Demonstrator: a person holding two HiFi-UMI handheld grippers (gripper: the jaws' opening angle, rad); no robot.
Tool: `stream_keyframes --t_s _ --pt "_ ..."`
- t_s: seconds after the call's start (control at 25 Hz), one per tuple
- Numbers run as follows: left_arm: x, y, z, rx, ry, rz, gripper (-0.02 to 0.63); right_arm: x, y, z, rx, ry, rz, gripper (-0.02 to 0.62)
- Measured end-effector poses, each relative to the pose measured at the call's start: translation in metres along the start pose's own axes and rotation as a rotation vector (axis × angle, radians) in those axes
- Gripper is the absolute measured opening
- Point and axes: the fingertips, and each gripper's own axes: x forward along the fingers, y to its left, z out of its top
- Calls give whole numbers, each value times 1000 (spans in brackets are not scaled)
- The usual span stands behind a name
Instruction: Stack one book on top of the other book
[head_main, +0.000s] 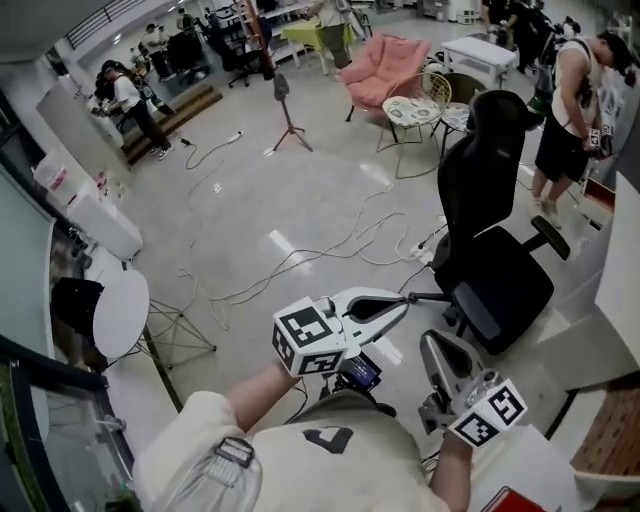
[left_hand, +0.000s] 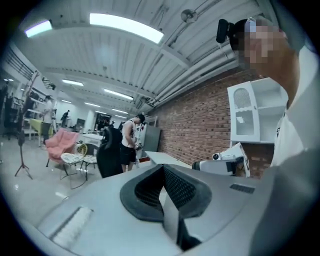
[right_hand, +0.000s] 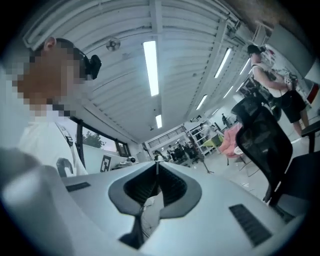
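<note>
Honestly no stacking visible here: left gripper (head_main: 398, 302) and right gripper (head_main: 432, 345) both have their fingers clenched on nothing, aimed out over the floor (head_main: 300, 200), and only a red corner (head_main: 512, 498) well behind the right fingers might be a book.

black office chair (head_main: 495, 250); beyond it a pink armchair (head_main: 385, 65); beside it the pale grey left gripper (head_main: 398, 302) and right gripper (head_main: 432, 345), each bearing black-and-white square markers; glossy grey floor (head_main: 250, 200) beneath it; red-brown brick wall (left_hand: 200, 120) past it
</note>
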Motion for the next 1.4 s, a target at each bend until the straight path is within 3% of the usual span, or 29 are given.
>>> stream_keyframes --t_s 0.2,0.44,0.6,0.72,0.88,1.12,1.28,1.4 --pt "-39 32 -3 -14 -12 95 2 53 22 -13 -30 58 104 14" --pt "-43 42 -8 -11 -10 32 2 65 22 -28 -5 64 56 14" --pt "-48 33 -17 -38 22 -92 2 51 34 -39 -9 40 -81 14" --pt "-48 34 -4 -7 27 -165 2 57 43 -31 -6 3 -120 14" --pt "-15 12 -1 13 23 -270 2 18 34 -21 -8 -32 -235 14" --pt "22 -96 -41 43 118 -547 2 -95 62 -41 22 -127 -527 14" --pt "11 -174 -66 64 168 -708 2 -158 111 -63 26 -208 -694 14" --pt "-14 -220 -80 108 194 -802 2 -181 152 -80 12 -258 -765 14"
